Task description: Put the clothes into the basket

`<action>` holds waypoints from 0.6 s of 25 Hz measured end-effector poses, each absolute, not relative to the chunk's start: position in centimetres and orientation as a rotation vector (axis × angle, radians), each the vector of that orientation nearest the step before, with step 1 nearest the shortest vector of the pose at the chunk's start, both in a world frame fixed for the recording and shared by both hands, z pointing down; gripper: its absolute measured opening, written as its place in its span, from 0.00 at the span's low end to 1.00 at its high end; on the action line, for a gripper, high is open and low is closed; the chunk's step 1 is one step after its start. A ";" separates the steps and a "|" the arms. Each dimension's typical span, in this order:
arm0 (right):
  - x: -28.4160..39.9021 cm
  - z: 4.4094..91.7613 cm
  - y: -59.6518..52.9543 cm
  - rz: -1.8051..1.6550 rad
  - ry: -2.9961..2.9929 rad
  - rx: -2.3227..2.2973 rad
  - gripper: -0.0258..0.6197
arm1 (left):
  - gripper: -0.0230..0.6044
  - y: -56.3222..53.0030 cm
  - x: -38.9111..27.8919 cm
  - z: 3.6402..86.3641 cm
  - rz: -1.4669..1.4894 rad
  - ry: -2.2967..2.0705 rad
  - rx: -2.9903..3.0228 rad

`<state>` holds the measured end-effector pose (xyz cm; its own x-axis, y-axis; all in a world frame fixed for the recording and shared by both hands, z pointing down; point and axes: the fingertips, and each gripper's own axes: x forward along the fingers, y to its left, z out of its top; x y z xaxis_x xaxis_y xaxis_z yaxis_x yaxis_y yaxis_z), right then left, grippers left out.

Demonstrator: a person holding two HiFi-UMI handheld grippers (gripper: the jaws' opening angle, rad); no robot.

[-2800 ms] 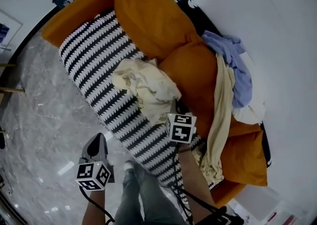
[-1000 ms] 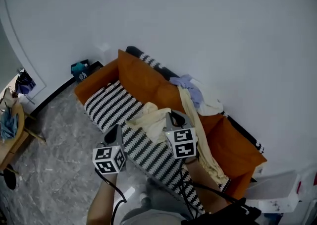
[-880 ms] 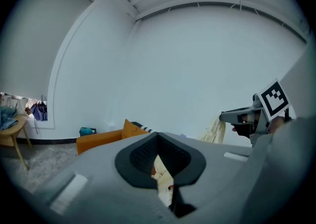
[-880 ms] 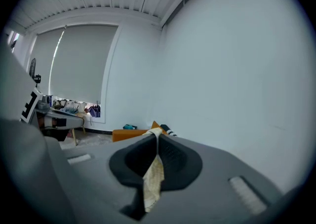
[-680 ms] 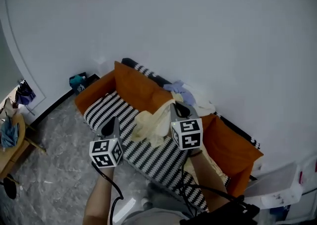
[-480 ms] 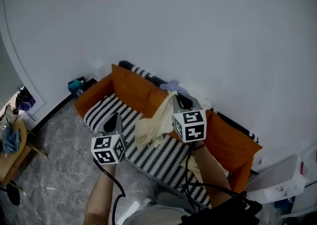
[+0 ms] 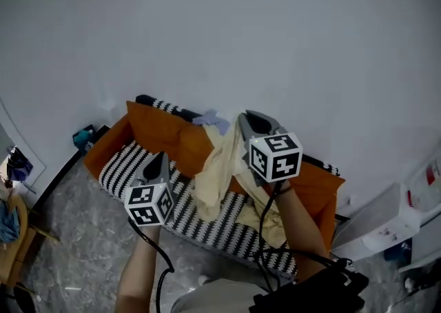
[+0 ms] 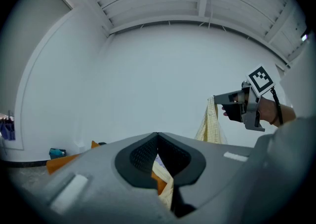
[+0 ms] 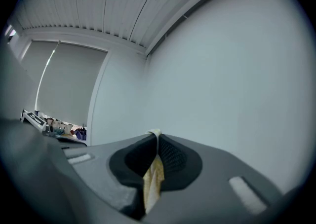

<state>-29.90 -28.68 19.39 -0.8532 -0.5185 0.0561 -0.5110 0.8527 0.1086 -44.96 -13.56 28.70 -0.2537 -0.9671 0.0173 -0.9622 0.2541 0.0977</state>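
Note:
A cream cloth (image 7: 215,167) hangs in a long fold above the striped seat of the orange sofa (image 7: 155,132). My right gripper (image 7: 247,120) is shut on the cloth's top edge, held level and high; the pinched cream cloth (image 9: 153,178) shows between its pads. From the left gripper view, the right gripper (image 8: 217,100) is seen with the cream cloth (image 8: 211,127) dangling under it. My left gripper (image 7: 159,160) floats lower and to the left, apart from the cloth. The left gripper (image 8: 158,135) has its tips together, nothing between them. No basket is recognisable.
A blue garment (image 7: 212,122) lies on the sofa's back and a beige one (image 7: 274,222) on its right part. A teal object (image 7: 83,137) sits past the left armrest. A white container (image 7: 375,222) stands right of the sofa, a wooden table (image 7: 8,236) at far left.
Both grippers have risen. The cream cloth has come up off the sofa seat with the right gripper and now hangs free. The left gripper stays shut and apart from it.

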 end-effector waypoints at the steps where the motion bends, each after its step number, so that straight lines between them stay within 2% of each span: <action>1: -28.6 18.9 -28.6 -0.157 -2.937 0.842 0.07 | 0.03 -14.1 -43.9 28.4 -0.114 -2.410 1.898; 15: -9.9 13.7 -24.2 -0.155 -2.915 1.066 0.07 | 0.03 -17.0 -23.9 23.8 -0.176 -2.134 2.281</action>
